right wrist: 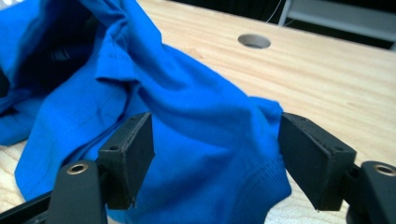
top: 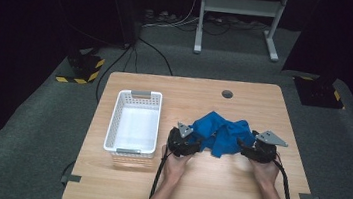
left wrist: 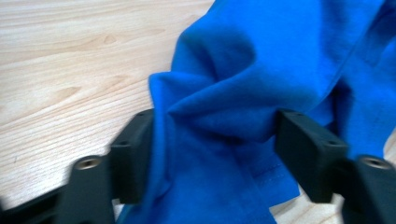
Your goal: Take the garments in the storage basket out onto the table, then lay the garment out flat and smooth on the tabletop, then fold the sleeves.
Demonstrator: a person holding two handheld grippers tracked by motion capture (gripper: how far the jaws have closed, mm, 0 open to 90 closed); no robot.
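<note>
A crumpled blue cloth (top: 224, 130) lies right of centre on the wooden table (top: 224, 190). My left gripper (top: 197, 143) is at the cloth's left edge and my right gripper (top: 243, 144) at its right edge, each held in a hand. In the left gripper view the jaws of the left gripper (left wrist: 215, 126) stand apart, with a bunched fold of the cloth (left wrist: 261, 56) lying loose between them. In the right gripper view the right gripper (right wrist: 217, 128) is open wide over a hemmed corner of the cloth (right wrist: 187, 102), and its pads do not press on it.
An empty white mesh basket (top: 114, 122) stands left of the cloth, close to my left gripper. A round cable hole (top: 227, 94) sits near the table's far edge. Bare tabletop lies in front of the hands. Cables trail from both grippers off the near edge.
</note>
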